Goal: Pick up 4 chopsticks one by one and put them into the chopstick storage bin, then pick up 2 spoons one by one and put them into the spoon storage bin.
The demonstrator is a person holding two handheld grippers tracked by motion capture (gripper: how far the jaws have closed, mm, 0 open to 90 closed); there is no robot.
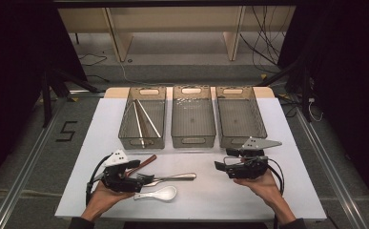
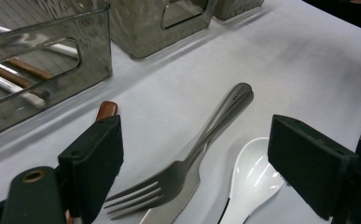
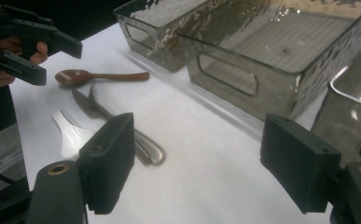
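Scene: a person at a white bench (image 1: 268,191) sorts cutlery toward three smoky plastic bins (image 1: 193,116).
Left hand-held gripper (image 2: 194,156): jaws spread wide just above the cutlery, nothing pinched; fork and knife lie between the pads.
Right hand-held gripper (image 3: 197,165): jaws wide and empty, held over bare bench near the middle and right bins.
Fork (image 2: 169,179): steel, lying flat on the bench, tines toward the left hand-held gripper, handle crossing the knife's.
Knife (image 2: 180,205): steel, under the fork, touching it.
Handling: both look stiff, smooth and slippery, moderately heavy for their size; the flat handles sit low, so a grip across the narrow neck, or one lifted edge, seems safest. Taking the fork alone may drag the knife.
White spoon (image 2: 250,179): glossy, likely ceramic or melamine, just beside the fork; deep bowl, brittle if dropped.
Brown spoon (image 3: 92,77): wood-toned, matte, lying apart nearer the bins.
Left bin (image 1: 142,117): ribbed clear walls with handle cut-outs, already holding chopsticks (image 1: 146,119), pale and brown.
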